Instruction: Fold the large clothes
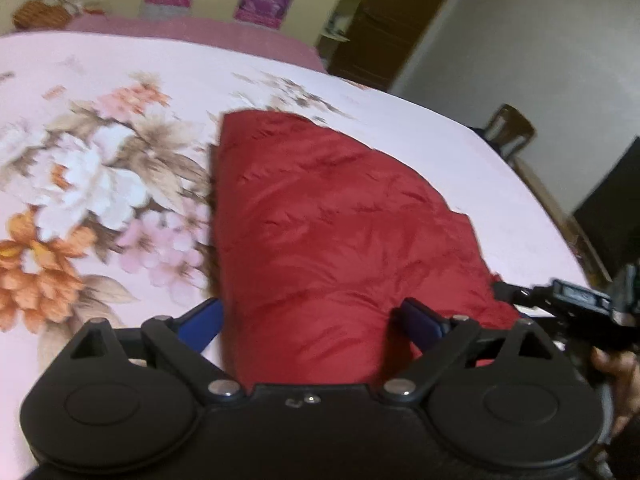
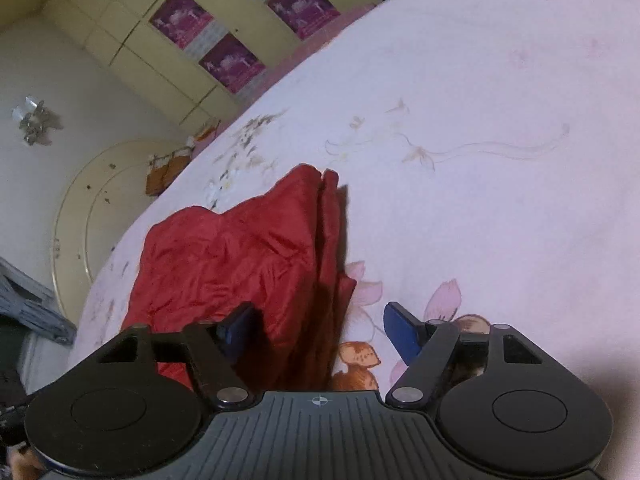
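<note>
A red, shiny garment [image 1: 332, 232] lies folded into a thick bundle on the bed, its layered edges showing in the right wrist view [image 2: 240, 248]. My left gripper [image 1: 312, 320] stands wide open at the bundle's near end, one blue finger [image 1: 204, 320] beside its left edge and the other over the cloth. My right gripper [image 2: 322, 330] is open too, its left finger over the cloth and its right finger [image 2: 402, 336] above the bare sheet, with the garment's right edge between them. In the left wrist view the right gripper [image 1: 560, 300] shows at the garment's right corner.
The bed is covered by a pink floral sheet [image 1: 100, 184]. Behind it stand a cream wardrobe with purple posters [image 2: 224, 60], a brown door [image 1: 392, 20] and a wooden chair [image 1: 512, 132]. A basket [image 1: 40, 12] sits at the far left. A hand [image 1: 616, 372] holds the right gripper.
</note>
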The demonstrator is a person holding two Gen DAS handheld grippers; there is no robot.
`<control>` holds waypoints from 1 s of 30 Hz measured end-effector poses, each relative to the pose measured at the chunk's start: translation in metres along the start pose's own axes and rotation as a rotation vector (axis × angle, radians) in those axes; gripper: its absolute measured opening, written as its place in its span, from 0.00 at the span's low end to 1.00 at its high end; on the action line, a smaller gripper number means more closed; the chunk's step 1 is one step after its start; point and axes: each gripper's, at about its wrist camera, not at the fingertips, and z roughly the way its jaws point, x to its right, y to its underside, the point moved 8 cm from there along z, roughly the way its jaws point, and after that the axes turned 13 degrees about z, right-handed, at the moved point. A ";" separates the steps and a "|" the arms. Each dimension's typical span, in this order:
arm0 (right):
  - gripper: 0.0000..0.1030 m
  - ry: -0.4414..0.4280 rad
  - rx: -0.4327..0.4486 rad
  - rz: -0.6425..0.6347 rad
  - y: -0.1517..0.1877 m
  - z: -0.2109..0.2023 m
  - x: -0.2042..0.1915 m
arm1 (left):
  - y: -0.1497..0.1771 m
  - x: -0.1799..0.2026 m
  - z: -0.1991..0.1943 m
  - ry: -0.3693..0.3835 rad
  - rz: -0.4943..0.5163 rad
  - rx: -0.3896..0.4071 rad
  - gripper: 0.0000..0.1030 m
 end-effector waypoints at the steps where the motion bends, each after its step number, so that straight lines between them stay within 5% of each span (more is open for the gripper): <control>1: 0.69 0.003 -0.007 -0.002 -0.001 0.002 -0.002 | 0.000 0.002 0.002 0.005 0.006 -0.003 0.93; 3: 0.49 -0.011 -0.043 -0.007 0.002 0.008 -0.006 | -0.001 0.008 0.005 0.008 0.013 0.001 0.93; 6: 0.38 -0.054 -0.089 0.055 0.007 0.020 -0.006 | -0.002 0.015 0.009 -0.004 0.032 0.011 0.92; 9: 0.19 -0.092 -0.091 0.093 0.009 0.018 -0.009 | -0.006 0.021 -0.001 0.009 0.037 0.046 0.78; 12: 0.18 -0.137 -0.049 0.049 0.010 -0.002 -0.023 | -0.008 0.021 -0.011 -0.025 0.062 0.051 0.71; 18: 0.18 -0.073 -0.080 0.069 0.014 0.019 -0.009 | -0.005 0.023 0.005 -0.078 0.086 -0.001 0.70; 30: 0.18 -0.093 0.017 -0.044 0.030 -0.007 -0.064 | -0.013 0.015 -0.034 -0.045 0.155 0.072 0.66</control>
